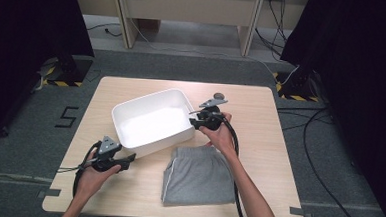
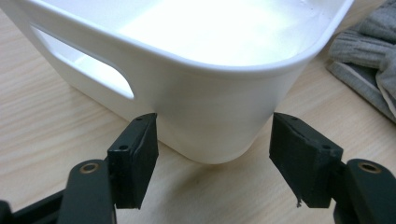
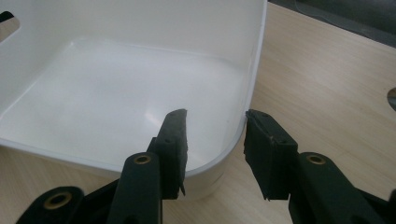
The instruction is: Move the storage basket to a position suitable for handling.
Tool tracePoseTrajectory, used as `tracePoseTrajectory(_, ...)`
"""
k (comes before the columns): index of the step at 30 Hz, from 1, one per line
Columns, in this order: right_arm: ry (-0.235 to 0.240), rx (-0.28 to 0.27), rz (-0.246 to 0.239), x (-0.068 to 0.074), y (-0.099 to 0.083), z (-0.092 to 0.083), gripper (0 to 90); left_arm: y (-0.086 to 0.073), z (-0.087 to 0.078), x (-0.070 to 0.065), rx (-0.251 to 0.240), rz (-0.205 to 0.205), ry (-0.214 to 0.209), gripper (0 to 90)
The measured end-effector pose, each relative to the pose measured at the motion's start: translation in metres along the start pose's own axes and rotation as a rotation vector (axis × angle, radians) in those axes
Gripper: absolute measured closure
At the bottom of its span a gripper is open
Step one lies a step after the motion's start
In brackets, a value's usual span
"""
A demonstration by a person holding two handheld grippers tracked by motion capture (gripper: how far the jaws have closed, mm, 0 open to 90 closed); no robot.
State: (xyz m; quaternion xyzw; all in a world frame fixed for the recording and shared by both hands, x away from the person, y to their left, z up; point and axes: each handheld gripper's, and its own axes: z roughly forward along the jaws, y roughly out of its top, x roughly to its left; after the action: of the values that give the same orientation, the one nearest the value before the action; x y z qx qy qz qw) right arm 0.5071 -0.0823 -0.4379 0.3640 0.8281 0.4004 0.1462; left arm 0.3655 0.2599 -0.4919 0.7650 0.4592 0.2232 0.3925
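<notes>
A white plastic tub (image 1: 163, 141) with cut-out handles stands empty in the middle of the table. In front of it, to the right, lies a folded grey garment (image 1: 200, 176) with a white side stripe. My left gripper (image 1: 131, 158) points at the tub's near left corner. In the left gripper view its jaws (image 2: 212, 140) stand open, with the rounded corner of the tub (image 2: 210, 93) just ahead of the pads and untouched. My right gripper (image 1: 194, 122) is at the tub's right corner. It (image 3: 215, 135) is open astride the rim, one jaw inside the tub (image 3: 140, 23) and one outside.
The wooden table (image 1: 265, 132) has bare room on its right side and along its left edge. The grey garment (image 2: 369, 56) lies close to the tub's right end. A small dark round spot (image 1: 220, 95) marks the tabletop behind my right gripper. Cables run over the floor at the right.
</notes>
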Motion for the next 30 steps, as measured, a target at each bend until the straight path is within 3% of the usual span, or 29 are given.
tracePoseTrajectory(14,-0.039,-0.018,0.070,-0.030,-0.020,-0.025,58.5,0.028,0.030,-0.015,-0.011,0.003,-0.037,32.7)
tracePoseTrajectory(30,-0.064,-0.031,0.107,-0.048,-0.035,-0.043,57.4,0.048,0.049,-0.021,-0.032,-0.016,-0.057,34.1)
